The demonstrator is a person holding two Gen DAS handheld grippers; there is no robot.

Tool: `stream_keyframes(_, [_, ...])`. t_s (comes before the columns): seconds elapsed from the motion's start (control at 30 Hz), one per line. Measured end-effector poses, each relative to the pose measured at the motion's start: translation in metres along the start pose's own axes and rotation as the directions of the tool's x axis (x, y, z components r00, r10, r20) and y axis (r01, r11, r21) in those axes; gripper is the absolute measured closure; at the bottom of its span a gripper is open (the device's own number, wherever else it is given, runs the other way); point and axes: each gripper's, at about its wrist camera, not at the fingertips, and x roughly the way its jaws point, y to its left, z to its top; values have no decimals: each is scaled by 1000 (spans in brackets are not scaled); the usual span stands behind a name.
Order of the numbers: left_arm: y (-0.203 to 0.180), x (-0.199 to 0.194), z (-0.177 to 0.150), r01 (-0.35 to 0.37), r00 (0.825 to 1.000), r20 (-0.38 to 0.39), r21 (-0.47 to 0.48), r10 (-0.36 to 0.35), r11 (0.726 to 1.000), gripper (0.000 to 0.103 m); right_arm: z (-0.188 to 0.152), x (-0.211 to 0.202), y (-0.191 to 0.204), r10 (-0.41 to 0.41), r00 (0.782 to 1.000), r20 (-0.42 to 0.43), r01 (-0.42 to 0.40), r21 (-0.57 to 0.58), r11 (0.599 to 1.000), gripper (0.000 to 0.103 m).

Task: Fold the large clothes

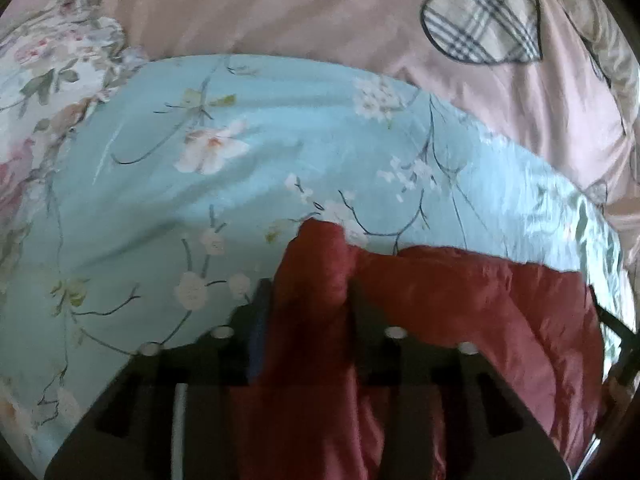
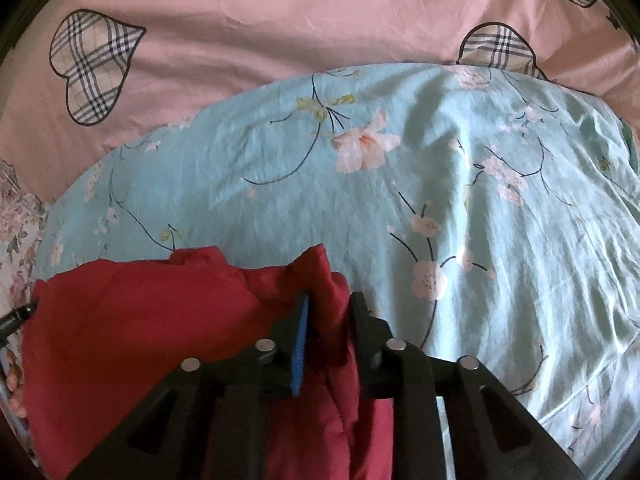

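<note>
A dark red garment hangs bunched between my two grippers above a light blue floral sheet. My left gripper is shut on a thick fold of the red garment, which trails off to the right. In the right wrist view my right gripper is shut on another fold of the red garment, which spreads to the left. The blue pad of its left finger presses against the cloth. The blue floral sheet lies flat beneath.
A pink bedspread with plaid hearts lies beyond the blue sheet, also in the right wrist view. A white floral cloth lies at the far left. Part of the other gripper shows at the edge of each view.
</note>
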Motion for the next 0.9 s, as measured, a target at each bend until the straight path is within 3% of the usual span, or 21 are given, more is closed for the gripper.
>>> stream_keyframes(0.1, [8,-11,0,19,1000,7,-32,-19,999,53,-1,-11,-8,28,999,19,-29,48,998,46])
stream_keyframes(0.27, [18,-47,-7,77,995,61,-52,-74,996,43,-5,-46,-15,62,994,93,-69,71,995,46])
stream_keyframes(0.43, [13,-73,-27,96,992,90,-16,-94,995,43,-22,-74,-7,107,987,116,-112,37,993,46])
stream_keyframes(0.73, [-5,-106,-86,86,990,110,80,-94,993,43,-86,-114,24,168,979,116,-162,-63,985,40])
stream_keyframes(0.9, [-13,-119,-115,91,988,115,112,-103,990,37,-120,-125,34,187,976,108,-178,-86,980,35])
